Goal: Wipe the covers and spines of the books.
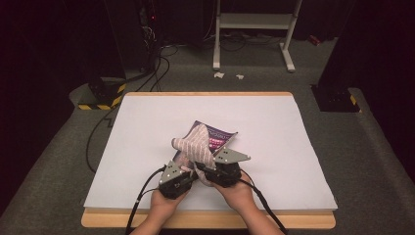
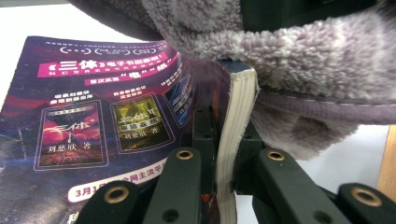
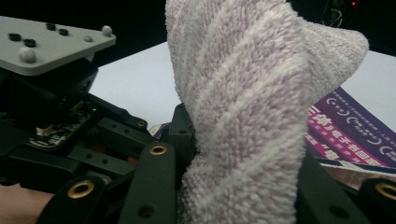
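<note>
1. Holding two things at once: my left gripper (image 1: 182, 172) has its jaws closed down on the book (image 2: 88, 126), page edge clamped between them; my right gripper (image 1: 221, 169) is closed on the cloth (image 3: 243, 107), pile bunched between its jaws.
2. Book sits right ahead of my left fingers (image 2: 180, 182), near edge lifted off the table (image 1: 147, 142), the rest sloping away from the tips. Cloth rises from my right fingers (image 3: 154, 186) and drapes forward over the book's raised edge, touching it.
3. Step in hand, my guess: wiping or covering the book with the cloth. Can't tell which.
4. To do it well: keep the left grip firm but don't crush the pages; the block is thin between the jaws and could slip or bend. Hold the book steady at one tilt.
5. Move the right gripper along the cover, away from the left fingers, so the grippers, now nearly touching, don't knock.
6. Keep the cloth taut enough that it doesn't fold under itself.
7. Book: soft cover, purple and dark, pink banners with white print, small cover pictures in a row, cream page block.
8. Cloth: fluffy, pale lilac and white stripes, stitched hem, one corner sticking up.
</note>
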`<act>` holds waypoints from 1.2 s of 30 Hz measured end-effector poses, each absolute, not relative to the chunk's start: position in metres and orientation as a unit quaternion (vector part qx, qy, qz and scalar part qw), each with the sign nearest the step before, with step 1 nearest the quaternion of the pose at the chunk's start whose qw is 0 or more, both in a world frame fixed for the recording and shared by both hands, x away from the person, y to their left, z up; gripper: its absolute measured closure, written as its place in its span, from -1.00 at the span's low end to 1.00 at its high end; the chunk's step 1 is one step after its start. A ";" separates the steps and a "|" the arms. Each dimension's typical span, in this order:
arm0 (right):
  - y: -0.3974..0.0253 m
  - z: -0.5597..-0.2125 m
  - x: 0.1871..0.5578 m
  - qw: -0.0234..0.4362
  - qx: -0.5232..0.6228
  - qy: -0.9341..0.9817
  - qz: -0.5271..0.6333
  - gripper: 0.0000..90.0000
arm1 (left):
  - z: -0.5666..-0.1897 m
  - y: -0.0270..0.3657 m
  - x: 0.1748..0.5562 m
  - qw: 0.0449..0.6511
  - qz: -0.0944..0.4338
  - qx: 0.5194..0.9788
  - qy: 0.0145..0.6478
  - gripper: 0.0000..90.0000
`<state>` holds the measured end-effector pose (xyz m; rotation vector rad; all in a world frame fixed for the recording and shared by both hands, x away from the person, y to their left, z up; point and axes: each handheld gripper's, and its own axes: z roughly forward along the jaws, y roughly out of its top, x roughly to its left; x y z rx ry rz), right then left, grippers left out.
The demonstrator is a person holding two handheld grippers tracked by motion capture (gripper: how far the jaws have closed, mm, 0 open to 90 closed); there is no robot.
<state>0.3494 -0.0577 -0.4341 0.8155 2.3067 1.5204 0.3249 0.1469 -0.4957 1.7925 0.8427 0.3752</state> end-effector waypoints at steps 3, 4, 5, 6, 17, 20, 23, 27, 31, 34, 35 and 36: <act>-0.058 -0.434 0.352 0.134 0.283 0.795 0.519 0.56 | -0.496 0.147 0.325 0.533 0.157 0.753 0.354 0.85; -0.059 -0.435 0.354 0.132 0.288 0.795 0.518 0.56 | -0.496 0.146 0.325 0.533 0.157 0.752 0.354 0.85; -0.060 -0.435 0.357 0.132 0.292 0.795 0.516 0.56 | -0.496 0.146 0.325 0.533 0.157 0.752 0.354 0.85; -0.061 -0.436 0.359 0.133 0.297 0.794 0.514 0.56 | -0.496 0.146 0.325 0.532 0.156 0.753 0.354 0.85; -0.078 -0.444 0.389 0.158 0.344 0.789 0.484 0.55 | -0.496 0.146 0.325 0.531 0.153 0.753 0.356 0.85; -0.085 -0.447 0.399 0.167 0.359 0.786 0.475 0.55 | -0.496 0.146 0.325 0.531 0.154 0.754 0.356 0.85; -0.092 -0.451 0.410 0.181 0.374 0.783 0.462 0.55 | -0.496 0.146 0.325 0.530 0.154 0.755 0.355 0.85; -0.102 -0.457 0.426 0.190 0.397 0.778 0.448 0.55 | -0.496 0.147 0.325 0.528 0.154 0.756 0.355 0.85; -0.113 -0.465 0.442 0.193 0.423 0.769 0.438 0.55 | -0.497 0.147 0.325 0.527 0.155 0.757 0.353 0.85; -0.120 -0.469 0.451 0.198 0.438 0.763 0.432 0.55 | -0.497 0.147 0.324 0.525 0.157 0.759 0.352 0.85; -0.123 -0.471 0.455 0.201 0.444 0.761 0.429 0.55 | -0.497 0.148 0.324 0.525 0.157 0.759 0.352 0.85; -0.124 -0.472 0.456 0.201 0.448 0.760 0.426 0.55 | -0.497 0.148 0.324 0.525 0.157 0.759 0.351 0.85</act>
